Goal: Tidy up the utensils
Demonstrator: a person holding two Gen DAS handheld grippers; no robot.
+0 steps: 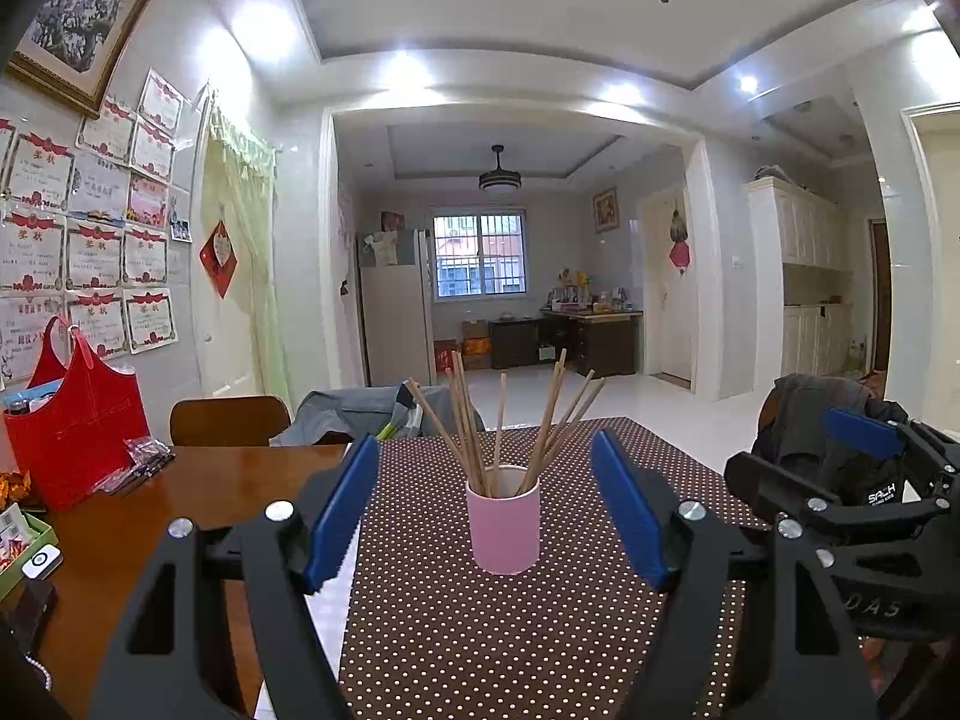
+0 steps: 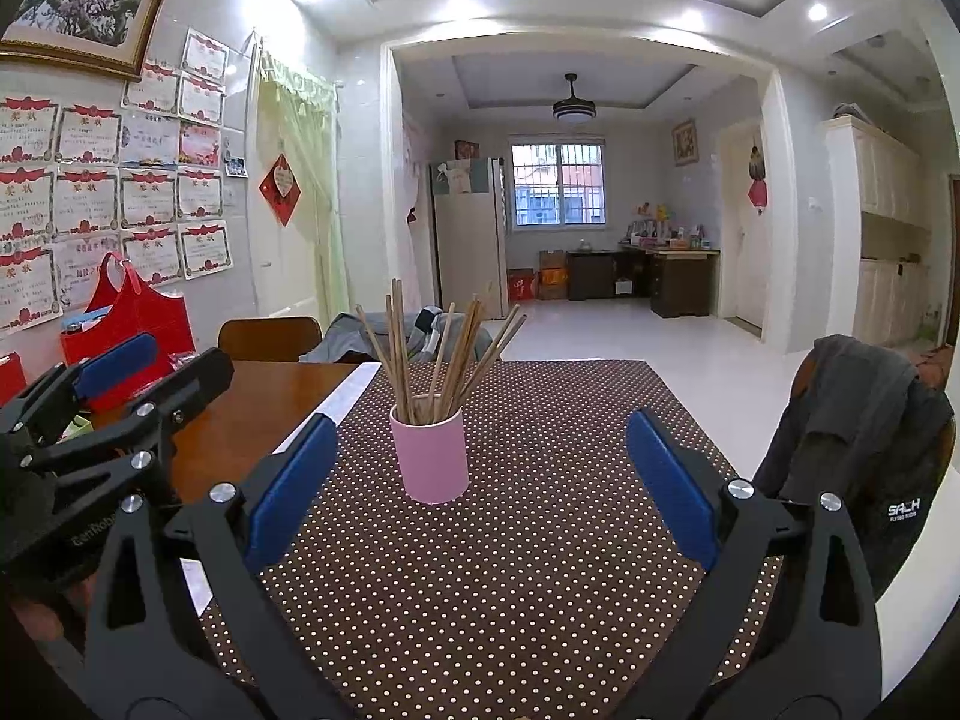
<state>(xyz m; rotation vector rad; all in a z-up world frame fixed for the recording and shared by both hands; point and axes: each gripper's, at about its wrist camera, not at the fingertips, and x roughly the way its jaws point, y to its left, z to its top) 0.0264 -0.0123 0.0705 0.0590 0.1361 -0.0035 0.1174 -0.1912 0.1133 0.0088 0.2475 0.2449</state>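
Left wrist view: left gripper (image 1: 486, 504) held wide apart, nothing between its blue pads (image 1: 339, 507). Pink cup (image 1: 503, 527) stands upright on the dotted brown cloth (image 1: 480, 630), centred between the pads but not touching them. Wooden chopsticks (image 1: 480, 426) fan out of the cup. Right gripper (image 1: 864, 456) seen at the right edge; its spread cannot be told here.

Right wrist view: right gripper (image 2: 480, 474) spread wide, empty. Same pink cup (image 2: 429, 455) left of centre on the cloth (image 2: 510, 570), nearer the left pad. Chopsticks (image 2: 432, 354) upright inside. Wooden table (image 2: 252, 414) left; red bag (image 2: 129, 312) by the wall.
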